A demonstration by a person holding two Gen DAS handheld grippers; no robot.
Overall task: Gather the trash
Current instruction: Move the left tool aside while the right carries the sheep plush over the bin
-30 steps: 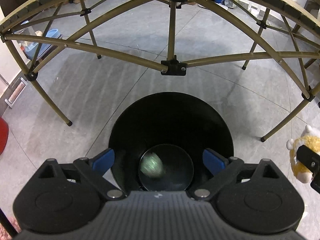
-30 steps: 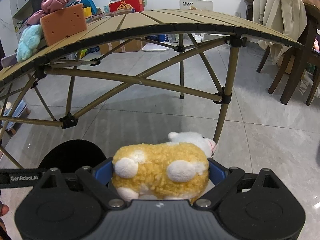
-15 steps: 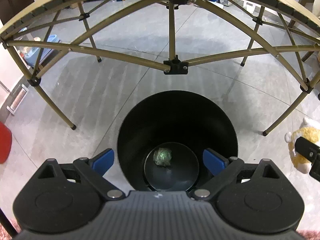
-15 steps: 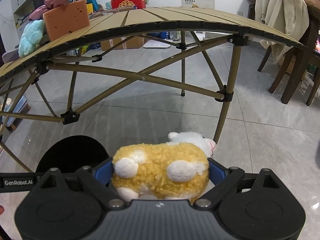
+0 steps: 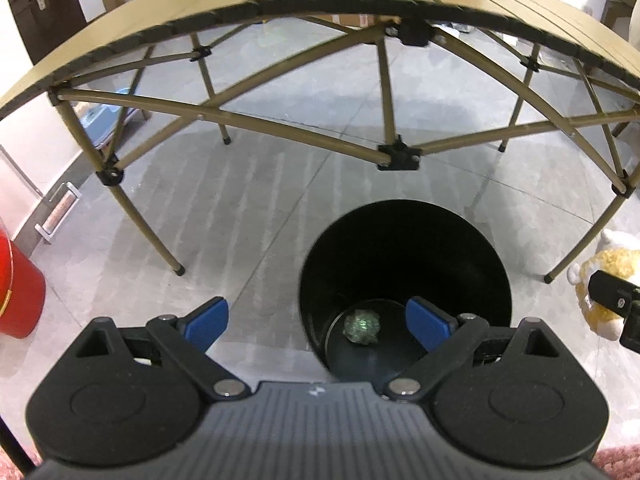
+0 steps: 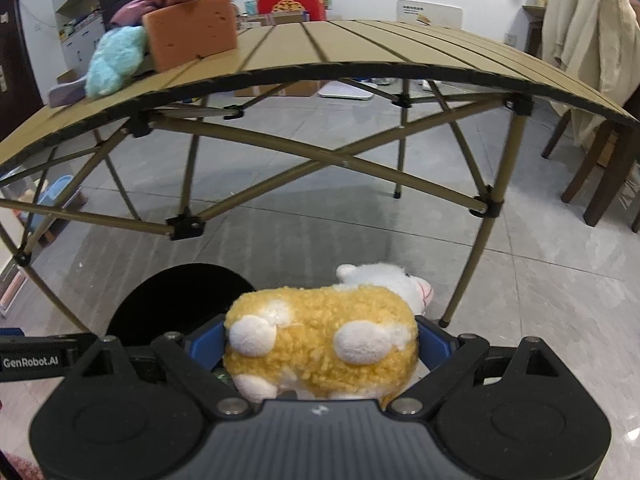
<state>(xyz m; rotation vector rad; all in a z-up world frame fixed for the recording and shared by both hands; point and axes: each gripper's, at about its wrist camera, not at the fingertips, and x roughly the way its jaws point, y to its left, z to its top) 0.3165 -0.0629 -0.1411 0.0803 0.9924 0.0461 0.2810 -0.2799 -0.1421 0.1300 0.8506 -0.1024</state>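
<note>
A black round bin (image 5: 404,216) stands on the grey floor in front of the folding table. A crumpled greenish wad (image 5: 361,326) lies on its bottom. My left gripper (image 5: 316,322) hangs open above the bin's left rim, nothing between its blue pads. My right gripper (image 6: 320,344) is shut on a yellow and white plush sheep (image 6: 320,344), its blue pads pressing the toy's flanks. The sheep (image 5: 608,276) also shows at the right edge of the left wrist view. In the right wrist view the bin (image 6: 176,300) sits low to the left of the toy.
A tan slatted folding table (image 6: 360,48) with crossed legs (image 6: 280,148) arches over the floor ahead. An orange sponge block (image 6: 188,30) and a light blue plush (image 6: 116,60) lie on it. A red container (image 5: 16,292) stands left; dark wooden chairs (image 6: 600,168) stand right.
The left gripper has risen and slid left, so the bin now sits lower right and the tabletop shows. The right gripper has lifted a little, still holding the sheep.
</note>
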